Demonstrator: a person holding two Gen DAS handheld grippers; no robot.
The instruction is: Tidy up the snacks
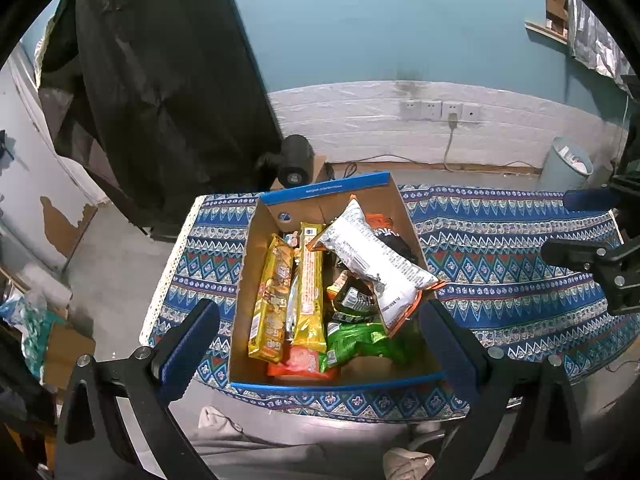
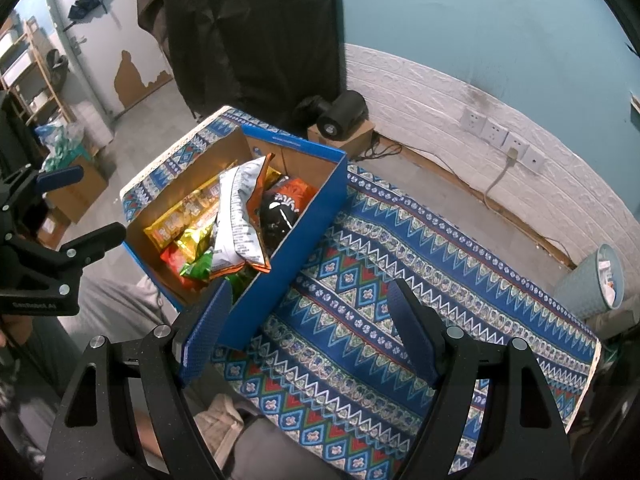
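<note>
A blue-rimmed cardboard box [image 1: 248,272] sits on a table with a blue patterned cloth [image 1: 500,264]. It holds several snack packs: two long yellow packs [image 1: 272,300], a white bag [image 1: 372,256] lying on top, a green pack [image 1: 360,340], an orange pack [image 1: 300,364] and a black one. My left gripper [image 1: 320,348] is open and empty, hovering over the box's near edge. My right gripper [image 2: 310,330] is open and empty above the cloth just right of the box [image 2: 296,248]; it also shows at the right of the left wrist view [image 1: 580,228].
A black cylinder device [image 1: 294,160] stands on a small carton behind the table. A pale waste bin [image 1: 568,164] stands at the far right by the wall. Dark fabric [image 1: 160,80] hangs at the left. Wall sockets [image 1: 440,110] and a cable run behind.
</note>
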